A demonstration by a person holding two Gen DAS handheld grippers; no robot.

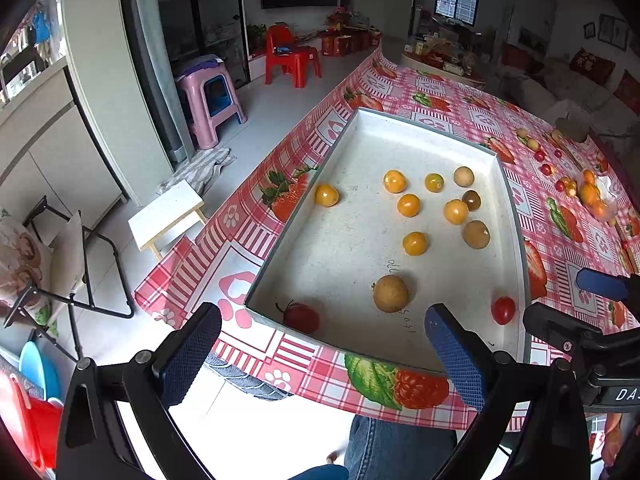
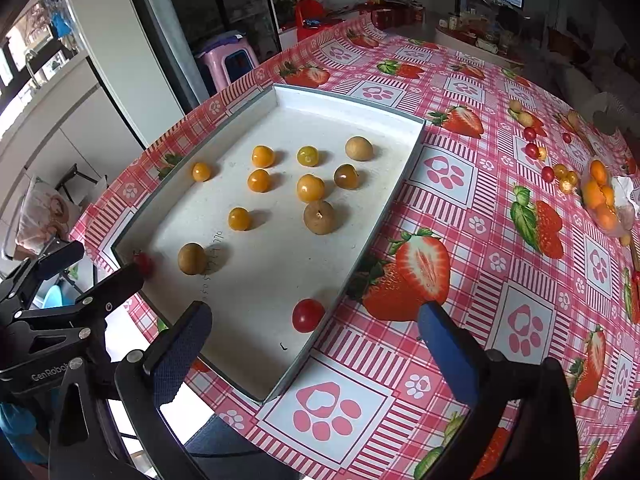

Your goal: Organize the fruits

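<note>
Sitting in the white tray (image 2: 404,152) on the strawberry-print tablecloth (image 2: 472,264): small orange fruits (image 2: 310,188), three tan round fruits (image 2: 319,217), a dark one (image 2: 346,176), a red cherry tomato (image 2: 307,315) near the front right wall, another red tomato (image 1: 301,317) in the front left corner. Scattered farther right, well apart: more loose fruit (image 2: 600,194). Hovering low at the near edge, left gripper (image 1: 324,360) wide open, holding nothing; right gripper (image 2: 316,354) likewise spread and empty.

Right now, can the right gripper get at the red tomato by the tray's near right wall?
Probably yes: the right gripper is open, the red tomato sits just ahead, nothing between; the tray wall crowds one side.
</note>
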